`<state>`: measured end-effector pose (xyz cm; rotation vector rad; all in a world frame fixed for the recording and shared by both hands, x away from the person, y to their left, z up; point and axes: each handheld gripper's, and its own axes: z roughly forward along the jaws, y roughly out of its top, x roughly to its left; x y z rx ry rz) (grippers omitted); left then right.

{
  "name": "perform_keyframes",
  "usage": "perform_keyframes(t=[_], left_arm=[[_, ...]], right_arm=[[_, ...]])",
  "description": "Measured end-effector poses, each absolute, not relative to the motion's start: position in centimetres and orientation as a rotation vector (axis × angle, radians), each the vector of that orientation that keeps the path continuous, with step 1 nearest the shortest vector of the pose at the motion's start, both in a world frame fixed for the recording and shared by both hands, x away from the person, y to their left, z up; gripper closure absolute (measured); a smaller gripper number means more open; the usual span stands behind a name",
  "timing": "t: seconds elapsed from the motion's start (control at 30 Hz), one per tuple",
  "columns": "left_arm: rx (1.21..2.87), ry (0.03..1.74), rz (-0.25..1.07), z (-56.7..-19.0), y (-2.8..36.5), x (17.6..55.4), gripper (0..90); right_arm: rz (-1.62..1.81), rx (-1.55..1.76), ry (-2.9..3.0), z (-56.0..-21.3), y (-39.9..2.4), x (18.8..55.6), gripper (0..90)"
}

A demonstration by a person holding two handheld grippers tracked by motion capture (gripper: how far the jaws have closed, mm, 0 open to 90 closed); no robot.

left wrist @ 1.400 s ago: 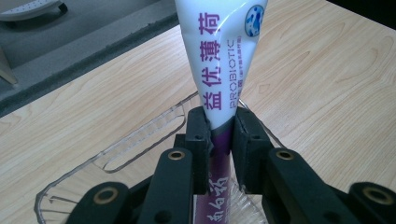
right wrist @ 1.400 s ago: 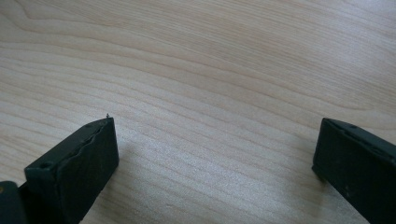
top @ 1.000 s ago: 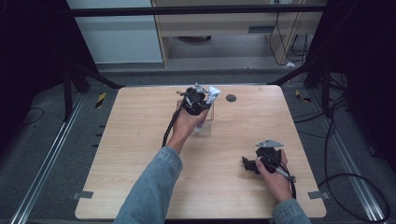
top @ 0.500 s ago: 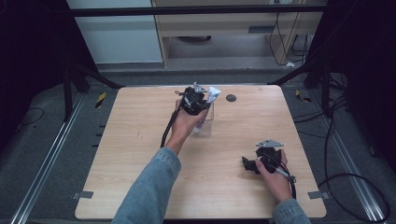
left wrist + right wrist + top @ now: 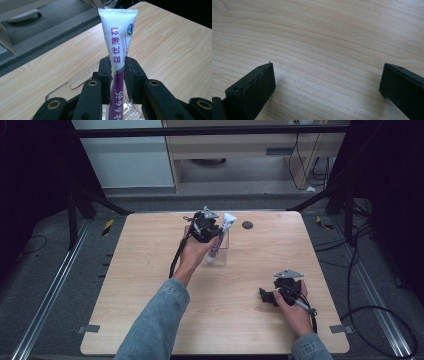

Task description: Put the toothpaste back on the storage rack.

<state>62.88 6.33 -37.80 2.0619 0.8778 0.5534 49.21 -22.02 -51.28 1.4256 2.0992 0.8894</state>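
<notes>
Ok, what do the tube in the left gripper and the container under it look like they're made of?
Tube: soft glossy plastic, judging by the flat crimped top end and the sheen on its white and purple print. Container: clear hard plastic, probably acrylic; the wooden table shows through its thin, bright-edged walls. Left gripper clamps the tube.

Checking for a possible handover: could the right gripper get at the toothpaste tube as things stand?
Probably yes. The right gripper rests open on the table with bare wood between it and the tube, but the left gripper is clamped on the tube's middle above the clear container.
</notes>
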Motion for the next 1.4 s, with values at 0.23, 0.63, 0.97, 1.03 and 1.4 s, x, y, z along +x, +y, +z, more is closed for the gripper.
perform_keyframes(t=[0.23, 0.63, 0.97, 1.03, 1.4], left_arm=[[2.062, 0.859, 0.561, -37.3, 6.5, 62.5, 75.6], [2.069, 0.802, 0.554, -36.1, 6.8, 60.7, 69.2], [2.085, 0.761, 0.514, -35.3, 6.7, 59.0, 45.6], [2.087, 0.754, 0.497, -35.2, 6.9, 58.7, 39.4], [2.122, 0.739, 0.436, -35.6, 8.6, 56.5, 11.4]], right_arm=[[0.892, 1.420, 2.098, -51.3, -22.0, 49.2, 0.4], [0.890, 1.423, 2.099, -51.3, -22.0, 49.2, 0.4], [0.890, 1.423, 2.099, -51.3, -22.0, 49.2, 0.4], [0.891, 1.423, 2.099, -51.3, -22.0, 49.2, 0.4], [0.890, 1.422, 2.099, -51.3, -22.0, 49.2, 0.4]])
